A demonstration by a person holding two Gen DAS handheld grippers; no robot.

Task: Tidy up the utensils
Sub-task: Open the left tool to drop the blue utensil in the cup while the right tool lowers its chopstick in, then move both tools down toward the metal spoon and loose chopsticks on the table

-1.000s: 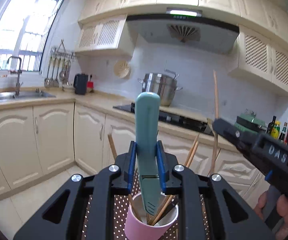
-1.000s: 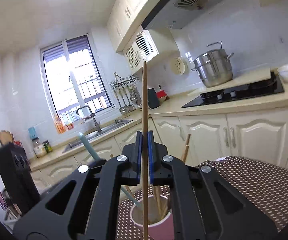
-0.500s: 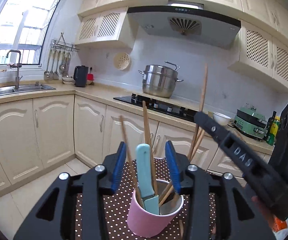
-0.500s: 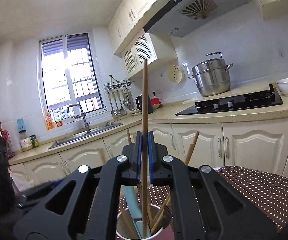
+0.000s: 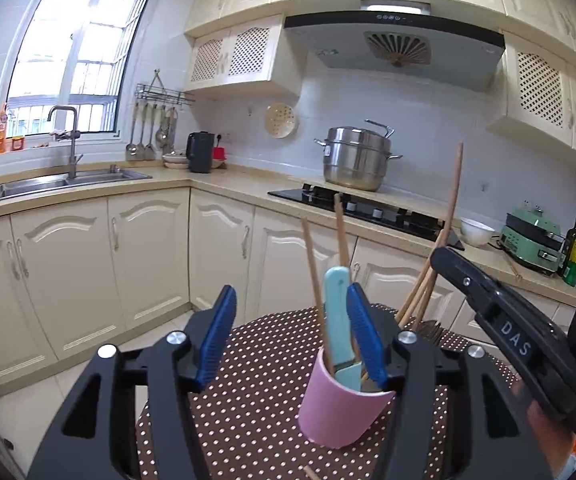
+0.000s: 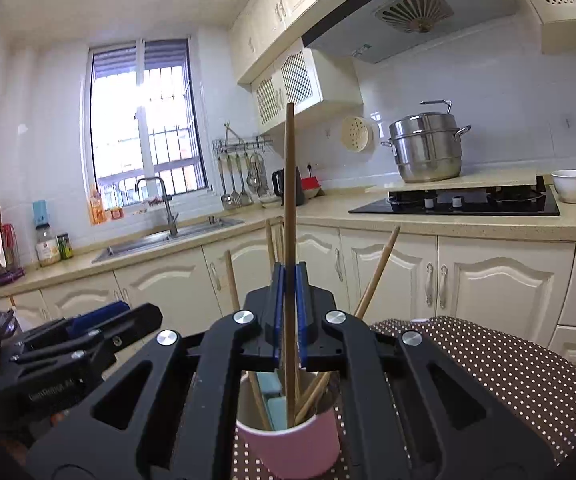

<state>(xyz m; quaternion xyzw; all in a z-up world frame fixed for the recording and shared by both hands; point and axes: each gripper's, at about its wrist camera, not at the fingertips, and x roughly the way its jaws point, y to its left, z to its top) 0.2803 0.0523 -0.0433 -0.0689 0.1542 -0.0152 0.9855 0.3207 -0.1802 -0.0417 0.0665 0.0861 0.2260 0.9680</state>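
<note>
Bench cloth fills the lower frame, and the pink cup is seen standing low centre. Left tongs are spread, empty. Right tongs are pressed on a chopstick: judged light, stiff, slippery, best gripped mid-shaft.

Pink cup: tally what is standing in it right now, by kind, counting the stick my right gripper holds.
wooden chopsticks: 5, one of them clamped in the right gripper with its lower end inside the pink cup
teal-handled utensil: 1
Total: 6
</note>
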